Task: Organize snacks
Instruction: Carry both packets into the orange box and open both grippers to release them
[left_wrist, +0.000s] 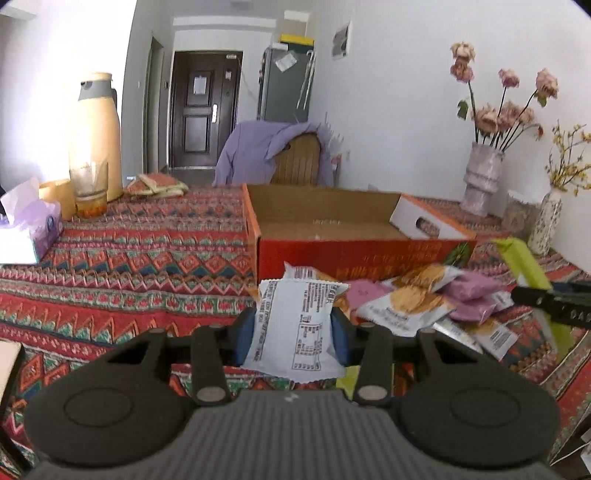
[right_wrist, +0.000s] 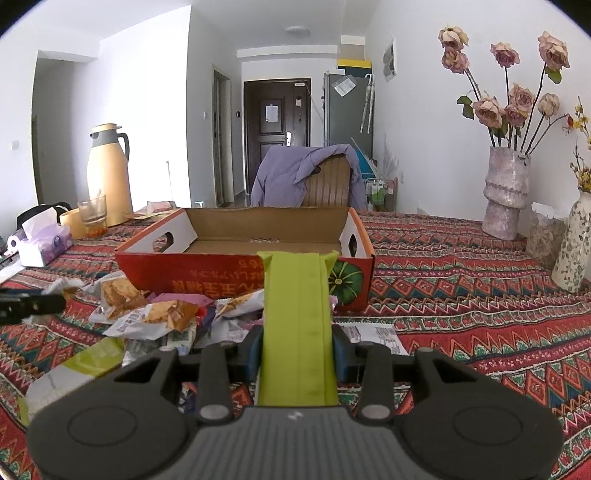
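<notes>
You are clamping a white snack packet (left_wrist: 295, 325) in the left gripper (left_wrist: 293, 328) and a green wrapper (right_wrist: 299, 325) in the right gripper (right_wrist: 297, 350); carry both toward twelve o'clock, clearing the cardboard box (left_wrist: 314, 225) wall before releasing.

The right gripper (right_wrist: 297, 347) is clamped on a long green packet (right_wrist: 297, 317), which points ahead toward a shallow cardboard box (right_wrist: 229, 266) on the patterned tablecloth (right_wrist: 461, 295). The box (its floor bare cardboard) sits just beyond a heap of snack packets (right_wrist: 147, 310) lying left of the gripper. The tip of the left gripper (right_wrist: 31, 306) enters at the left edge. A vase of dried roses (right_wrist: 506, 195) stands far right, a cream thermos jug (right_wrist: 109, 177) far left.
</notes>
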